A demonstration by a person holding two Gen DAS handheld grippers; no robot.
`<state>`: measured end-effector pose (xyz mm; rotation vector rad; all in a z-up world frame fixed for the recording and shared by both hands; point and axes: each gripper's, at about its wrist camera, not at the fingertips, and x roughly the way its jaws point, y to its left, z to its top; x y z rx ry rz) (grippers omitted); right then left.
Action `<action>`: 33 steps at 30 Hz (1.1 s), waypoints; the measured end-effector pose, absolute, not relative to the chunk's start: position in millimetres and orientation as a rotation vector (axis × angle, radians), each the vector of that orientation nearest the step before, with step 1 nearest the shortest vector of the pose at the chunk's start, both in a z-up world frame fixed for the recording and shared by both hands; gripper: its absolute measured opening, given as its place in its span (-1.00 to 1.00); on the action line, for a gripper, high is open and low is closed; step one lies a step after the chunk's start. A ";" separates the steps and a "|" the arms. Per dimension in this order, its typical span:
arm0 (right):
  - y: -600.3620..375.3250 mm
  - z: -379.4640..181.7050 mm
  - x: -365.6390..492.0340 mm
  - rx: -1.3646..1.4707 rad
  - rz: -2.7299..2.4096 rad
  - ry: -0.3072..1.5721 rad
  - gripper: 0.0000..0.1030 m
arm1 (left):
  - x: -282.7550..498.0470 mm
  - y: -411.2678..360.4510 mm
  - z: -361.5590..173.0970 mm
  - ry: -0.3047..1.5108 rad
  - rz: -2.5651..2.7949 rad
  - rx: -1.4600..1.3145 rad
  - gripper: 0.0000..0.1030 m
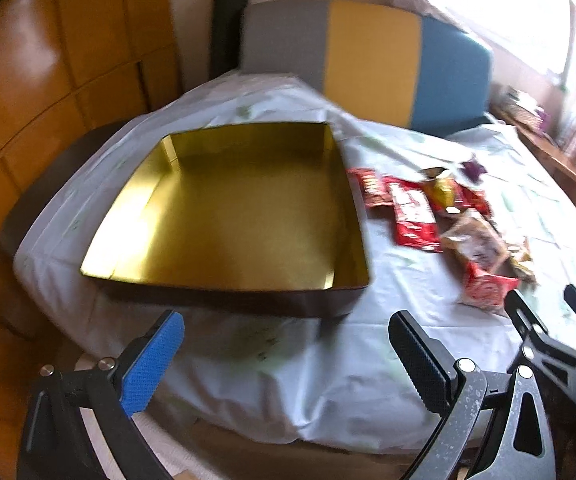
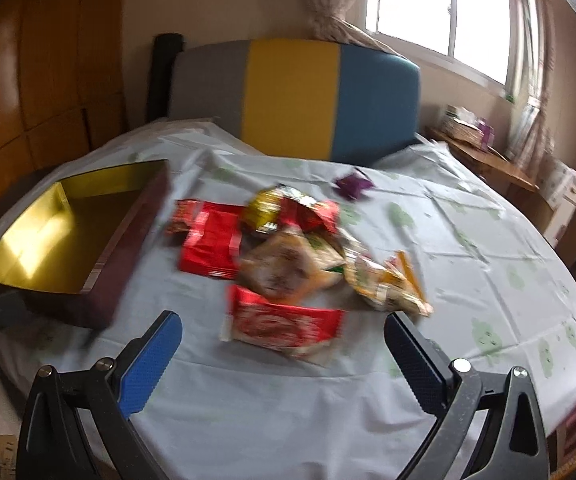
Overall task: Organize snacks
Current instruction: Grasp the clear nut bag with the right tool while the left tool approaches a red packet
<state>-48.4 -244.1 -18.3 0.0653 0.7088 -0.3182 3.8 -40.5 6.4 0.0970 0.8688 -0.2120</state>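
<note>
Starting from the left: the box (image 1: 223, 216) sits on the surface (image 1: 247, 364), lid off, gold inside, nothing in it as far as I see. The left gripper (image 1: 285, 354) hovers in front of its near wall, jaws wide, holding nothing.

Next, just beside the right wall of the box, the snacks (image 2: 288, 252) lie in a loose pile on the cloth, approx. in the middle of the surface. They overlap each other: two red wrappers (image 2: 211, 240) nearest the box, a yellow-gold packet (image 2: 265, 206) behind, a pale brown bag (image 2: 283, 270) in the centre, an orange-yellow bag (image 2: 388, 284) to the right. One red-white packet (image 2: 283, 326) lies at the near edge of the pile. A small purple candy (image 2: 352, 184) lies apart, farther back.

The right gripper (image 2: 281, 354) is above the near edge of the surface, jaws also wide and empty; the red-white packet is between them but a bit ahead, not touched.

I judge the packets are light, soft and crinkly, w/ slippery foil, and contents maybe fragile, so squeeze gently. Best hold is probably a flat sealed end or a raised edge, e.g. the near packet first, because it seems free of the others. Details are blurred.
</note>
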 end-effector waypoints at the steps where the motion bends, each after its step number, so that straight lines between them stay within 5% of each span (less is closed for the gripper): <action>1: -254.9 -19.5 -50.3 0.081 -0.325 0.716 0.95 | 2.9 -45.6 8.4 0.861 -0.246 0.106 0.99; 13: -375.0 -39.0 -67.5 0.269 -0.441 0.751 0.43 | 3.3 -111.3 -10.7 0.941 -0.484 0.189 0.99; 23: -396.4 -53.7 -21.3 0.268 -0.360 0.780 0.45 | -2.4 -137.0 -8.5 0.895 -0.569 0.176 0.99; 27: -391.4 -70.7 3.0 0.251 -0.290 0.845 0.78 | -2.2 -143.4 -12.7 0.893 -0.566 0.198 0.99; 33: -391.6 -88.3 14.4 0.209 -0.264 0.873 0.72 | -0.9 -148.2 -18.5 0.895 -0.567 0.212 0.99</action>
